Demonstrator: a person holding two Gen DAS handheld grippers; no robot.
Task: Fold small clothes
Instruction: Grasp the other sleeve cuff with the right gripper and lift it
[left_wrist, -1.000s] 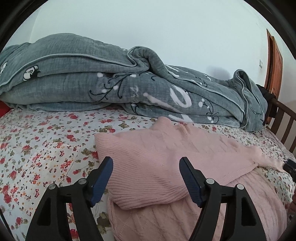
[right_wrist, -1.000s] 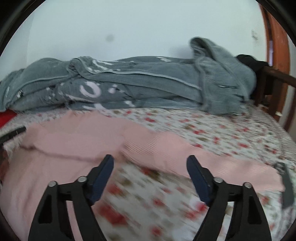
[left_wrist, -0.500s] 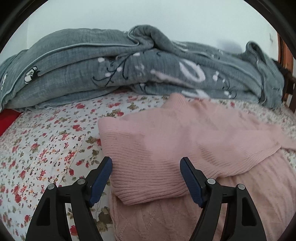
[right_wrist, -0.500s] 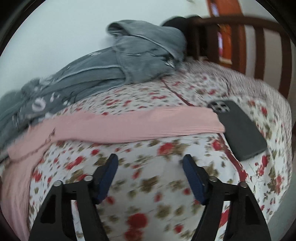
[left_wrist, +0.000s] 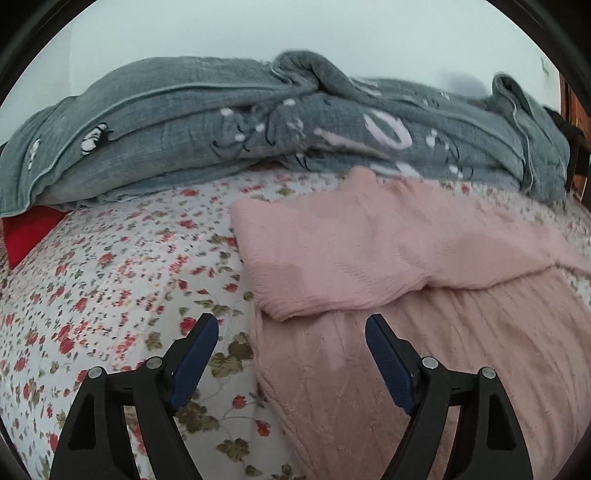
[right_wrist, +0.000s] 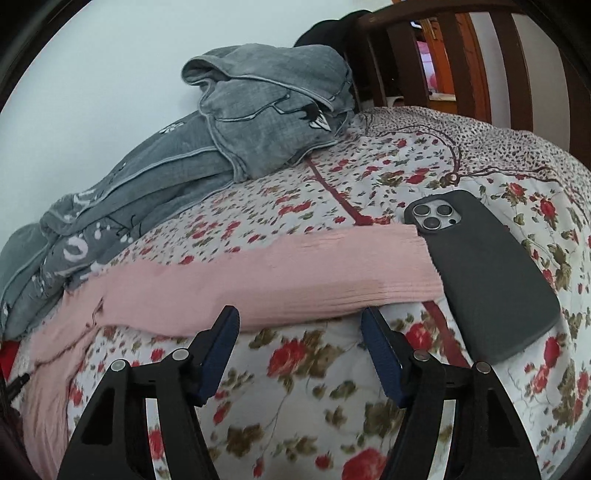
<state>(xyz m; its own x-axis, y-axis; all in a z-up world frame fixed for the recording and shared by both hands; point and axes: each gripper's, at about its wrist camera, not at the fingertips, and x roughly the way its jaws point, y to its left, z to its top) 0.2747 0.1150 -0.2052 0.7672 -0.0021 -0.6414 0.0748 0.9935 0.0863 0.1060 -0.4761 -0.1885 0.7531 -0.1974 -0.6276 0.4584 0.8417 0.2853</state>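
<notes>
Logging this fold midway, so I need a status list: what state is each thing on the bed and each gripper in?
Pink sweater: one sleeve folded across the body, the other sleeve stretched flat on the sheet.
Grey blanket: bunched along the wall.
Phone: face down, beside the sleeve's cuff.
Left gripper: open, empty, jaws just opening.
Right gripper: open, empty, at the sleeve's near edge.

Hovered, right tool (right_wrist: 300, 320) wide, nothing gripped, just short of pink sleeve (right_wrist: 280, 280) stretched across floral bed (right_wrist: 303, 387), cuff touching dark phone (right_wrist: 487, 273).
</notes>
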